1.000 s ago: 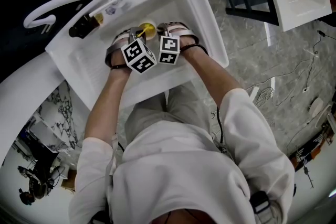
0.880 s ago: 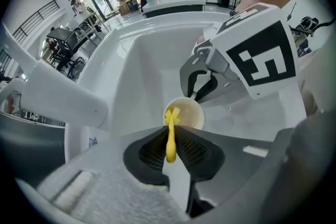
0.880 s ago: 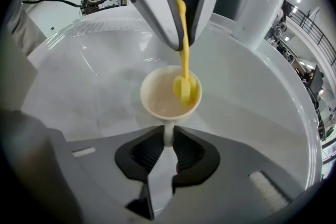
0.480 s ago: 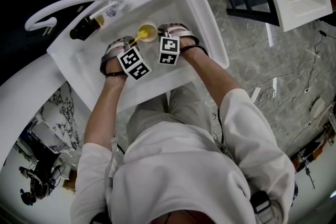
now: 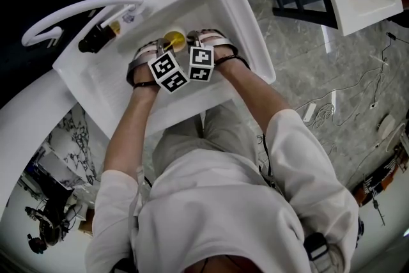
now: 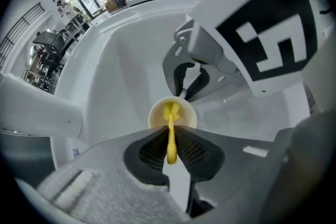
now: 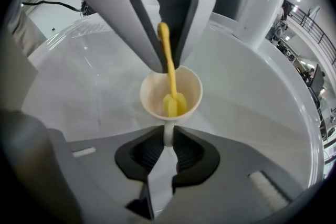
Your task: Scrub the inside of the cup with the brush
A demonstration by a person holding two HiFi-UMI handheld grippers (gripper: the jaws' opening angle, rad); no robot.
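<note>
Left tool clamps brush, long axis running straight down into cup; right tool pinches cup's handle, lower centre.

Slim yellow brush, head down inside the small cream cup, over the white sink

— The sink?
— Glossy white, smooth. The cup looks matt cream plastic, the brush shiny yellow plastic.
— And the pads of the right gripper?
— Ribbed, matt black, rubbery.
</note>
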